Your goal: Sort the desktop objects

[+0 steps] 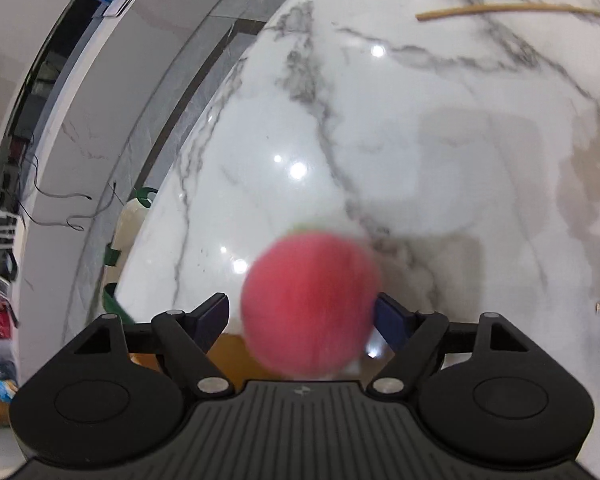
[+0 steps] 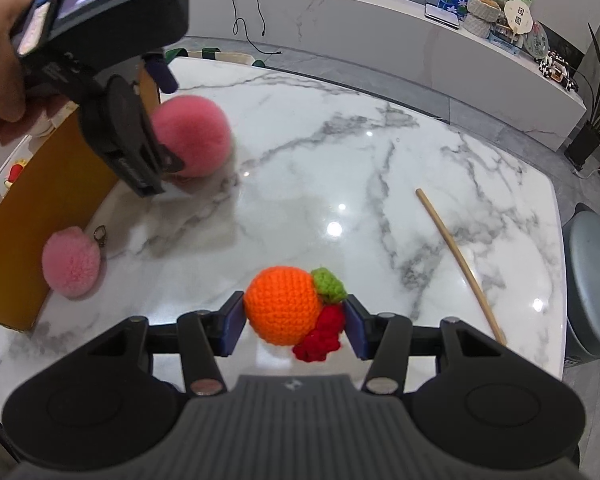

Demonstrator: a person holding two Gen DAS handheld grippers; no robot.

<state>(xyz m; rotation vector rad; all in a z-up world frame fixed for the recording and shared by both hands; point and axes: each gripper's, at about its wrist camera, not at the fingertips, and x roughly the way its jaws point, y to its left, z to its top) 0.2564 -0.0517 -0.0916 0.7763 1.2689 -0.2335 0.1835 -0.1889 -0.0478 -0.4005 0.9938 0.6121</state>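
A pink fuzzy ball (image 1: 310,304) sits between the fingers of my left gripper (image 1: 302,320), blurred; a gap shows at the left finger, so the jaws stand open around it. In the right wrist view the same ball (image 2: 192,134) hangs by the left gripper (image 2: 164,120) above the table. My right gripper (image 2: 294,322) is shut on a crocheted orange (image 2: 282,304) with a green leaf and red berries. A second pink pompom (image 2: 71,266) with a keyring lies at the left beside a yellow box (image 2: 40,200).
A thin wooden stick (image 2: 460,264) lies on the white marble table (image 2: 340,160) at the right; it also shows in the left wrist view (image 1: 508,10). A grey stool (image 2: 592,280) stands off the right edge. A low white cabinet with clutter runs along the back.
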